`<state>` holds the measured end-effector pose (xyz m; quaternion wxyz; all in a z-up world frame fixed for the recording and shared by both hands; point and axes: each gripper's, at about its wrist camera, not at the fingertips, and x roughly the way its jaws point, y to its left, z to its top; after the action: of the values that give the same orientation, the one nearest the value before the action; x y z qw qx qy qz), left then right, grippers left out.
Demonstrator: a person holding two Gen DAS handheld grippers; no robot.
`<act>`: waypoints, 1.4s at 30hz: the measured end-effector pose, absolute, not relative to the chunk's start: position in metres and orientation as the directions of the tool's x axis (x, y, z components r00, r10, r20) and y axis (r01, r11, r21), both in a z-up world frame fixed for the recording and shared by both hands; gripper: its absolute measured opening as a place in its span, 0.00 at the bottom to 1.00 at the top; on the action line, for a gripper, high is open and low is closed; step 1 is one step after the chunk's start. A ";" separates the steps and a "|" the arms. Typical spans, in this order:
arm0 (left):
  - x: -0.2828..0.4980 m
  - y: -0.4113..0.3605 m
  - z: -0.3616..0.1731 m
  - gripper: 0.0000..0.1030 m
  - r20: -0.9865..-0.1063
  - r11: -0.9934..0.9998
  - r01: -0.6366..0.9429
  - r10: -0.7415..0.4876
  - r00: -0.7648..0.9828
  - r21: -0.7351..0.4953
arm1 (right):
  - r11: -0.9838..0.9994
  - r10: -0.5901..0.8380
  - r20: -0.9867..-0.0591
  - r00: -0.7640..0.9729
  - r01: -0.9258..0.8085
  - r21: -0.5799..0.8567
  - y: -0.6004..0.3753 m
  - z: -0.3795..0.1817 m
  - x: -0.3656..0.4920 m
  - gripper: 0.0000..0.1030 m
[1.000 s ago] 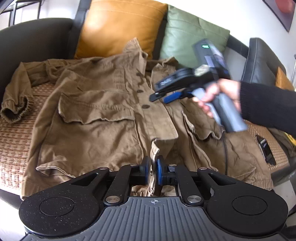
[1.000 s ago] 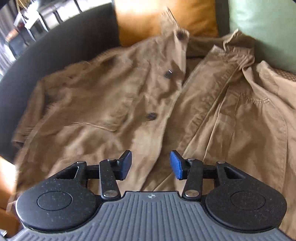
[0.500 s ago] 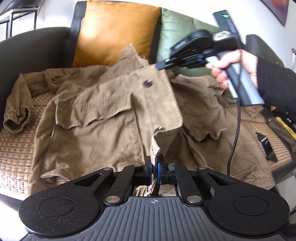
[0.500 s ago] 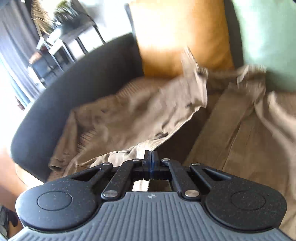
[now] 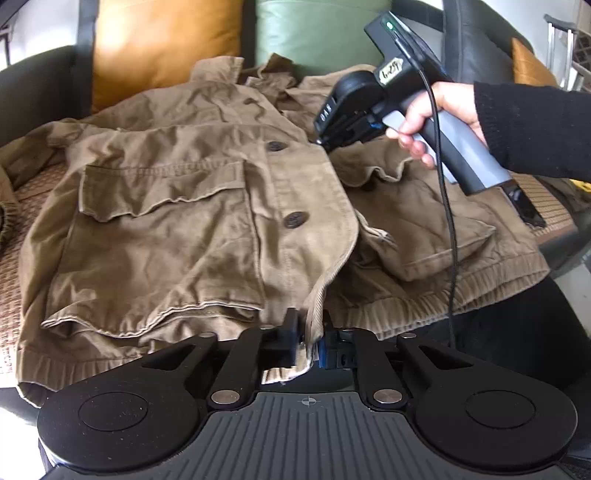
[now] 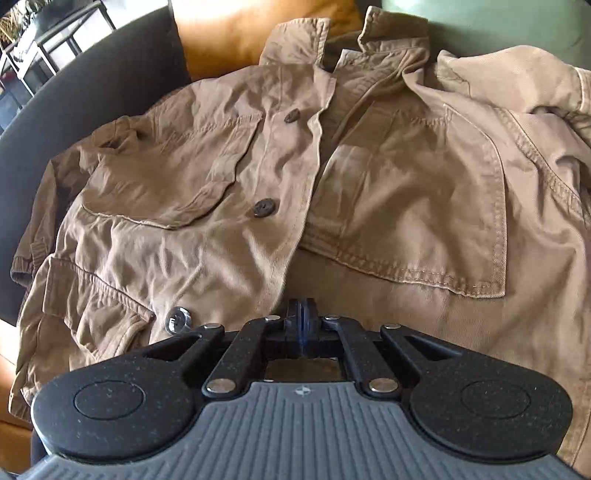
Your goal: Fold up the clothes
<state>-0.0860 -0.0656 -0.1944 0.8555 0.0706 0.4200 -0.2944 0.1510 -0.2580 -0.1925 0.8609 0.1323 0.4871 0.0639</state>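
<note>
Brown jacket [image 5: 177,229] hem between opening fingers [image 5: 291,332]

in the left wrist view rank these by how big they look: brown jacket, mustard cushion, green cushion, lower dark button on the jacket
1. brown jacket
2. mustard cushion
3. green cushion: smaller showing, though the jacket and frame edge hide part of both cushions, so unsure
4. lower dark button

Dark sofa [image 5: 33,85] with a curved black arm; a woven brown seat mat [image 5: 14,236] covers the cushion. Against the backrest lean a mustard-orange cushion [image 5: 159,40] and, just beside it, a green cushion [image 5: 317,33]; another orange cushion [image 5: 532,68] sits at the far right end. Daylight glares on the mustard cushion, and a dark metal-framed shelf unit [image 6: 48,40] stands beyond the sofa arm.
</note>
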 end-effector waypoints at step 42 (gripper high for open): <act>0.295 -0.107 -0.205 0.60 -0.707 0.951 0.308 -0.207 0.677 0.017 | 0.940 0.339 -0.681 0.649 -0.208 0.270 -0.283 -0.126 0.482 0.67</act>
<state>0.2948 -0.1074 -0.2045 0.9131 0.0675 0.3765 -0.1410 0.4823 -0.2833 -0.1264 0.9041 0.0840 0.3907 0.1512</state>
